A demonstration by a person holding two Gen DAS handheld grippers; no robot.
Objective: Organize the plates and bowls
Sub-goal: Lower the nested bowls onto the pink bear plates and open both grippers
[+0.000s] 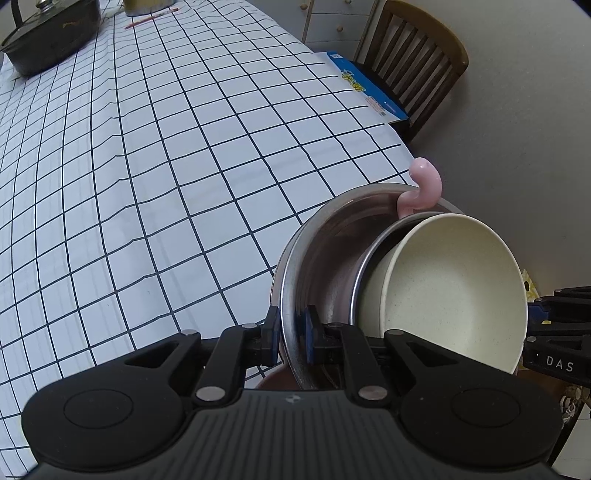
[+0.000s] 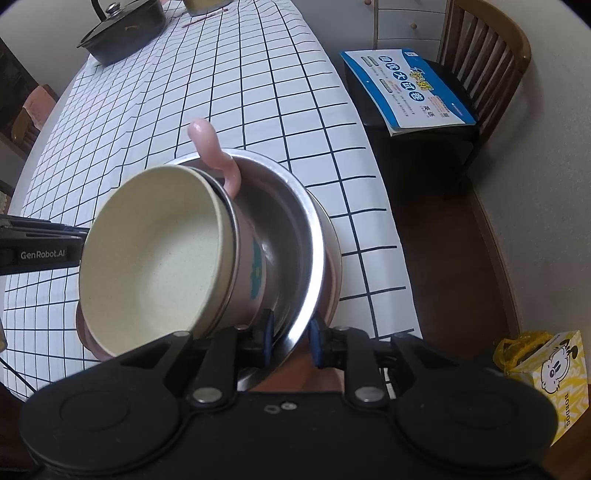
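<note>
From the left wrist camera, we have the left gripper closed down on the rim of the large steel bowl, one blue pad outside the wall and one inside, with only the thin metal between them. The bowl is tilted steeply toward us and hangs just off the near corner of the table, over bare floor. Nested inside it sit a smaller steel-rimmed bowl with a pink curled handle, and inside that a cream speckled bowl. We judge the stack is carried as one load — pinching the outermost rim lets a single grip move all three. The right gripper's body shows at the far right edge.

From the right wrist camera, the right gripper straddles the opposite side of the same steel bowl's rim, and its pads sit a little wider apart; the rim passes between them, but we cannot tell whether they actually bear on it. Two grips on opposite sides would steady a heavy, tilted stack. Here the cream bowl faces us, matte and clean inside, its steel-rimmed carrier showing a teal print on the wall. The pink handle pokes up past the rim. Beyond lie the checked tablecloth, a black lidded pot, and a blue booklet on a wooden chair.
</note>
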